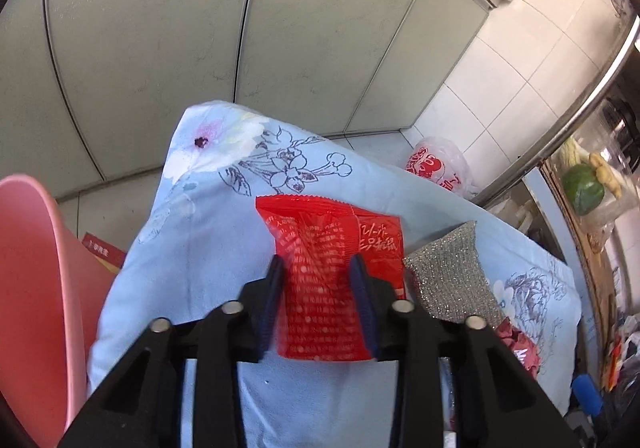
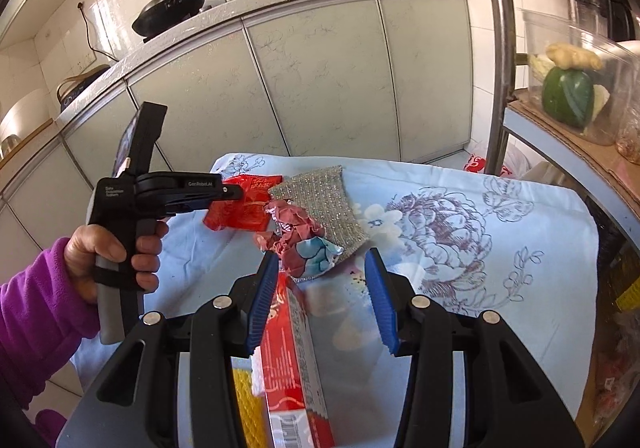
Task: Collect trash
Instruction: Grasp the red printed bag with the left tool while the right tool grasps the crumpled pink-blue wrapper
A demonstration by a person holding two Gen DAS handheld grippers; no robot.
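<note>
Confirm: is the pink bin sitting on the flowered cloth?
No, the pink bin stands beside and below the flowered cloth, off its edge.

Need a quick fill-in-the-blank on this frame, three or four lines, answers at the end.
1. The left claw has its pads around a ______ snack wrapper.
2. The silver scouring pad lies on a floral ______ cloth.
3. Nothing is gripped by the ______ claw, which hovers open above the crumpled wrapper.
4. At the left edge of the left wrist view stands a ______ bin.

Missing words: red; blue; right; pink
</note>
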